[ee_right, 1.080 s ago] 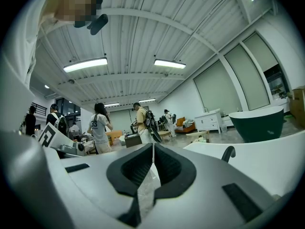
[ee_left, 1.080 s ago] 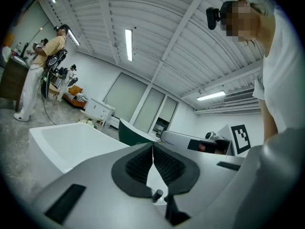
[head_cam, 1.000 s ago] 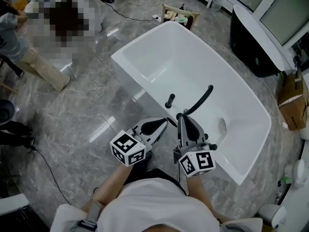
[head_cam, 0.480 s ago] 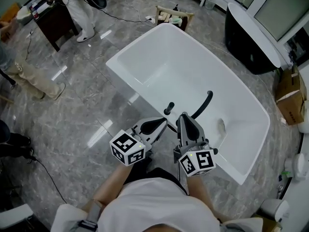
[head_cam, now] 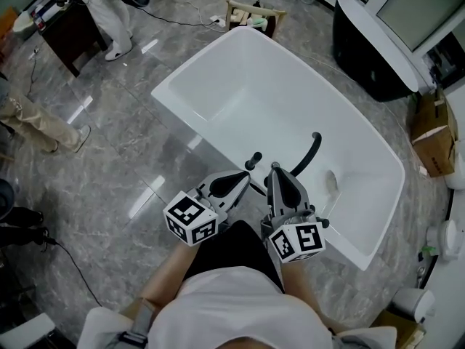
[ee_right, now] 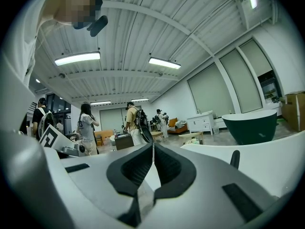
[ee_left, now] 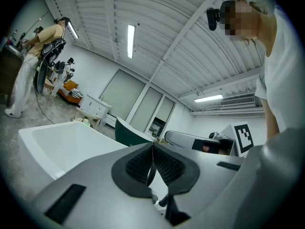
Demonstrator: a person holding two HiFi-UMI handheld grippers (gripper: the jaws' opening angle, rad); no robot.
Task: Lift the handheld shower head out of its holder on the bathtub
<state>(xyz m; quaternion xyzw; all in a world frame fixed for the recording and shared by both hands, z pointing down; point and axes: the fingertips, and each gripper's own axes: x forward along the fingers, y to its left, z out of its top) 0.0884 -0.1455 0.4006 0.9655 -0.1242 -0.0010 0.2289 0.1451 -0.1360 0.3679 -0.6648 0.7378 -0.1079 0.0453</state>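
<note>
Black ribbed pads (ee_left: 138,166) of the left gripper (ee_left: 153,147) are pressed together with nothing between them. The right gripper (ee_right: 153,146) is the same: its jaws are closed tight and empty. In the head view both grippers sit side by side at the near rim of the white bathtub (head_cam: 240,71).

The black handheld shower head (head_cam: 308,151) rises from that rim just beyond the right gripper's tips and curves up toward the far right over the tub. Its lower end and the holder are covered by the gripper and cannot be made out. A short black knob (head_cam: 254,160) stands on the rim to its left.

In the right gripper view a black stub (ee_right: 234,159) sticks up above the white rim; which fitting it is I cannot tell.

Each marker cube (head_cam: 191,219) bears black-and-white square patterns. At the far right a dark tub (head_cam: 370,57) and a cardboard box (head_cam: 430,133) are cut off by the frame.
</note>
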